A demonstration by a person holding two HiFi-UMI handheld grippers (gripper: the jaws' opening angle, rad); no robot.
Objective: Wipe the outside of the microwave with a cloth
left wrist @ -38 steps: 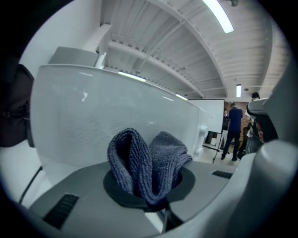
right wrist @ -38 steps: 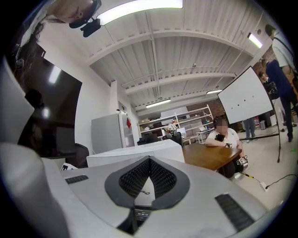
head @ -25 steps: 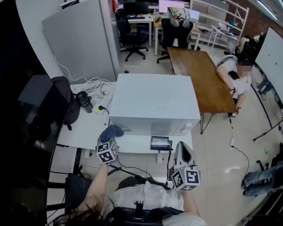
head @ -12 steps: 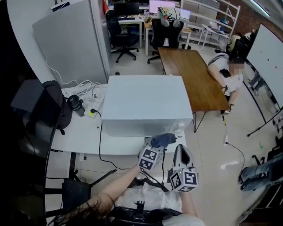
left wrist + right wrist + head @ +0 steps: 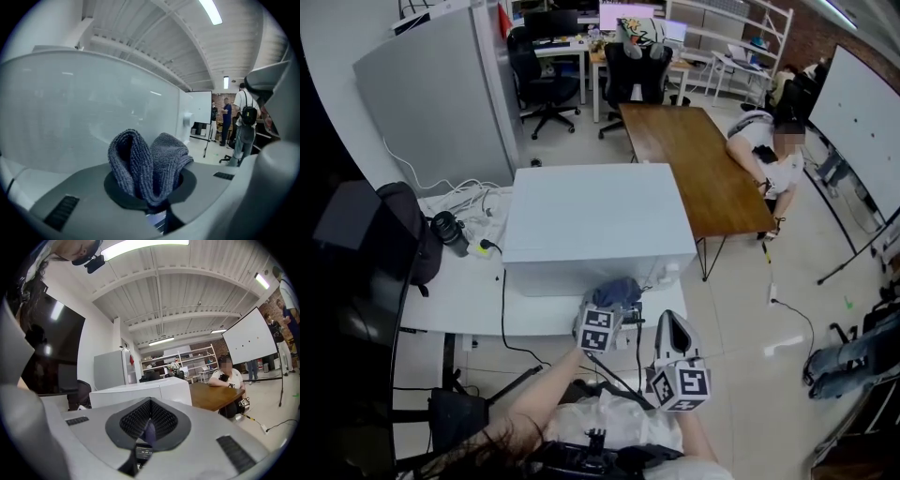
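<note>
**Head view.** The microwave (image 5: 591, 225) stands on the white table (image 5: 450, 295), its front facing the near edge. The left tool (image 5: 607, 314) holds the grey-blue cloth (image 5: 616, 291) at the right part of that front, at or just off the surface. The right tool (image 5: 672, 321) hangs to the right, near the operator and apart from the microwave.

**Left gripper view.** The jaws are clamped on the cloth (image 5: 150, 164) at its gathered middle. Two looped folds project past the jaws toward the smooth white panel (image 5: 84, 108). The cloth appears soft, light and limp. Judged best hold: the bunched centre, so a padded fold meets the casing, not the jaws.

**Right gripper view.** The jaws are closed together with nothing between them.
</note>
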